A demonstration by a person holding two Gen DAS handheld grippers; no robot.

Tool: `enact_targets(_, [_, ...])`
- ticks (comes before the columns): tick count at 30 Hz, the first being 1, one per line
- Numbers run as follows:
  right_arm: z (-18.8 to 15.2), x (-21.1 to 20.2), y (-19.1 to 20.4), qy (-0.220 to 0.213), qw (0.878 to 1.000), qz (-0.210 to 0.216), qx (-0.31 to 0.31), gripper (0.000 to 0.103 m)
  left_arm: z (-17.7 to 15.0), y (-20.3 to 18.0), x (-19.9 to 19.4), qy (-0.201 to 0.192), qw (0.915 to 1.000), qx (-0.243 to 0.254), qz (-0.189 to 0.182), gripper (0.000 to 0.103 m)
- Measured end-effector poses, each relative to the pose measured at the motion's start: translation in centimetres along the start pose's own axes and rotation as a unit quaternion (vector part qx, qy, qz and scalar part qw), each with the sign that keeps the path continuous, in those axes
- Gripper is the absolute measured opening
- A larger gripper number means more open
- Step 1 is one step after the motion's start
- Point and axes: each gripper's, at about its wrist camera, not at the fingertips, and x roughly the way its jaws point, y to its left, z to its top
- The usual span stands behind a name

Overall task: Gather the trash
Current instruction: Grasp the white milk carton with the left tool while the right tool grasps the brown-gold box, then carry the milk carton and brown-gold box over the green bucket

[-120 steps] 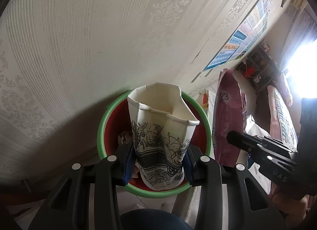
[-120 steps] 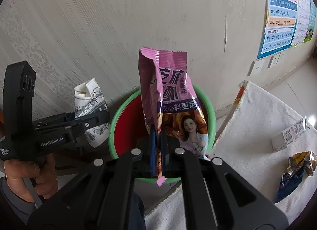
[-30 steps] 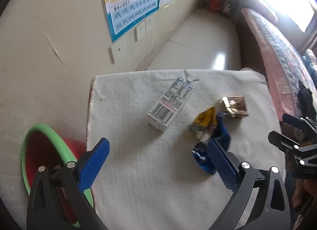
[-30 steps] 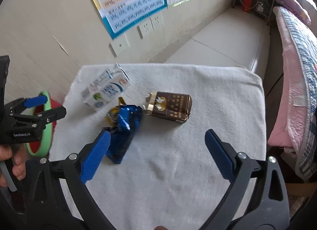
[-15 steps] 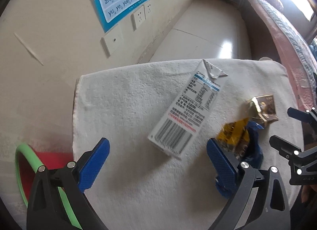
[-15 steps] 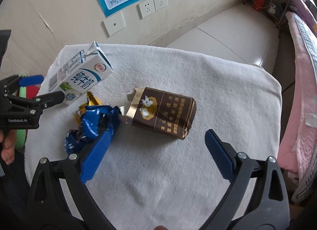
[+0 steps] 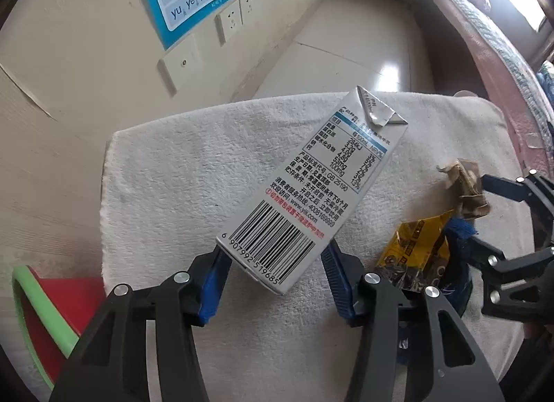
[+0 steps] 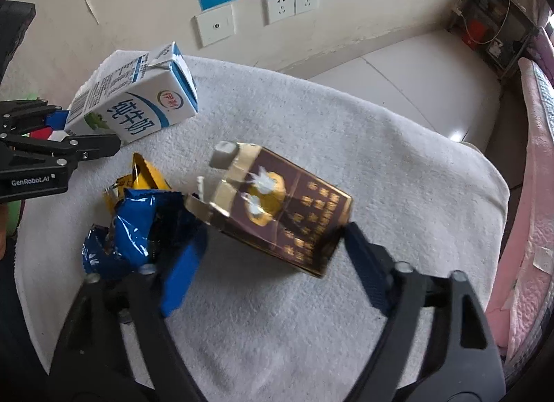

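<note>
On the towel-draped bench, closing both claws to carry two pieces to the red bin: left claw pinching the milk carton at its barcode end, right claw just narrowing, still unclenched, around the brown cigarette pack.

A white towel of rough, nubbly terry cloth is covering the tabletop, matt all over. On it a milk carton of coated paperboard is showing a smooth, faintly satin face, with a silvery foil flap at its top. A crumpled wrapper is glinting blue and gold — thin, glossy foil film. The brown cigarette pack is looking like shiny lacquered card, its torn lid edge dull and papery. The left gripper and right gripper are showing matt black plastic arms, ribbed blue pads and bright metal screw heads. A bin is gleaming — smooth red plastic with a green rim.
</note>
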Motion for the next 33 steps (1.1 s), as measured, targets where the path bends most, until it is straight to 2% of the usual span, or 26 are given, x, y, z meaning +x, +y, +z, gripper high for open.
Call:
enact_targets(5, [-0.4, -0.8, -1.4, -0.018, 1.0, 0.008, 0.023, 0.024, -0.1, 0.0, -0.6, -0.012, 0.9999, 0.0, -0.006, 0.047])
enact_targets(6, [-0.5, -1.0, -1.5, -0.02, 0.999, 0.008, 0.026, 0.022, -0.1, 0.0, -0.8, -0.017, 0.9998, 0.001, -0.007, 0.046])
enact_targets(20, [-2.0, -5.3, -1.8, -0.047, 0.996, 0.032, 0.064, 0.021, -1.3, 0.0, -4.4, -0.04, 0.9992, 0.002, -0.003, 0.046])
enact_targets(33, [-6.0, -11.5, 1.0, -0.079, 0.993, 0.038, 0.078, 0.021, -6.5, 0.8, -9.9, -0.055, 0.9983, -0.01, -0.012, 0.045])
